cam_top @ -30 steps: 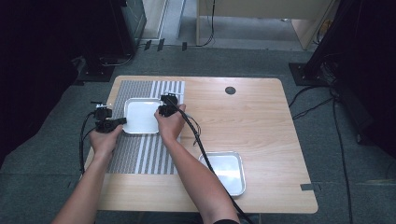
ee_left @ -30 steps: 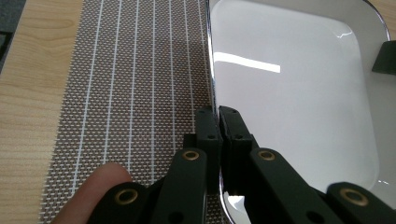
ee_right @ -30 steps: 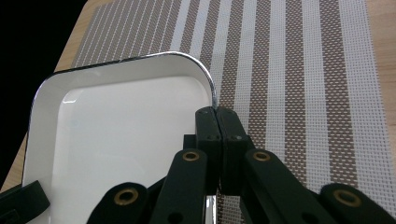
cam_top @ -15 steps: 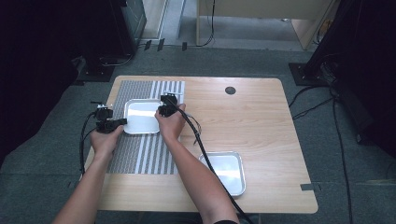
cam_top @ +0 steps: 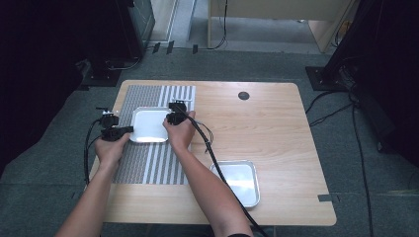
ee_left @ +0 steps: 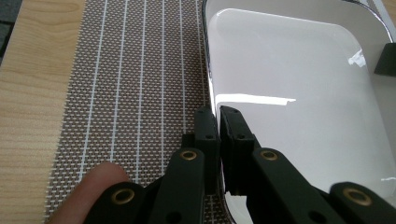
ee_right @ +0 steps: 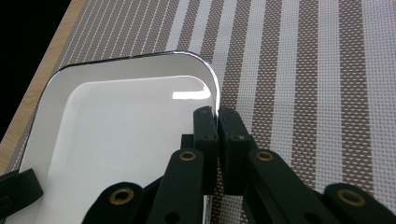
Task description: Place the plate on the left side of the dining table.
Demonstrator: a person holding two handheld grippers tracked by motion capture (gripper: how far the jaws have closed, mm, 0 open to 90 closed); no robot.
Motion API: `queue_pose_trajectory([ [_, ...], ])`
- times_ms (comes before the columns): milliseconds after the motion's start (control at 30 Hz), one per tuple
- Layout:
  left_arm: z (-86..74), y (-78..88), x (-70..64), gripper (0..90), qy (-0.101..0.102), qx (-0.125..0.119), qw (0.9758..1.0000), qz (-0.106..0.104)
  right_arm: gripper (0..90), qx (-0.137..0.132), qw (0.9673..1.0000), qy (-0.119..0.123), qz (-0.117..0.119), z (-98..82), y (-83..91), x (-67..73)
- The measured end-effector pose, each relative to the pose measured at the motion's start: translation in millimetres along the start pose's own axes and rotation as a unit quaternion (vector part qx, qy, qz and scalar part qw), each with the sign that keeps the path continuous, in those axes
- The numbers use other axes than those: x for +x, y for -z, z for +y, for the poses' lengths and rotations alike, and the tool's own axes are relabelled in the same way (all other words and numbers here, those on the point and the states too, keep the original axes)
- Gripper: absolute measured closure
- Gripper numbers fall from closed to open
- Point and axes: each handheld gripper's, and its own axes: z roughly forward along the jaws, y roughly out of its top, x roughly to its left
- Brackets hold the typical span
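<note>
The left tool (ee_left: 218,116) hides the stretch of tray (ee_left: 299,93) rim pinched between its jaws. The right tool (ee_right: 217,116) covers another stretch, and picture edges crop the tray beyond both.

A second metal tray (cam_top: 236,181) lies empty near the front right of the wooden surface (cam_top: 276,133) (well apart from the striped placemat (cam_top: 150,163) on the left). A round dark grommet (cam_top: 243,96) sits near the far edge. Cables (cam_top: 363,148) trail over the grey floor (cam_top: 375,197).
</note>
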Motion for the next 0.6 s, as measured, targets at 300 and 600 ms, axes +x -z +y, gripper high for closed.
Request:
queue_pose_trajectory([
  [300, -0.5, -1.4, 0.3, 86.6, -0.001, 0.0, 1.0, 0.005, 87.4, 0.007, 1.0, 0.002, 0.002, -2.3, -3.6, -0.4],
  [600, -3.1, -2.5, -0.3, 83.9, -0.011, -0.004, 0.9998, 0.014, 86.6, 0.013, 0.9999, 0.001, 0.002, -4.1, -7.1, -1.6],
])
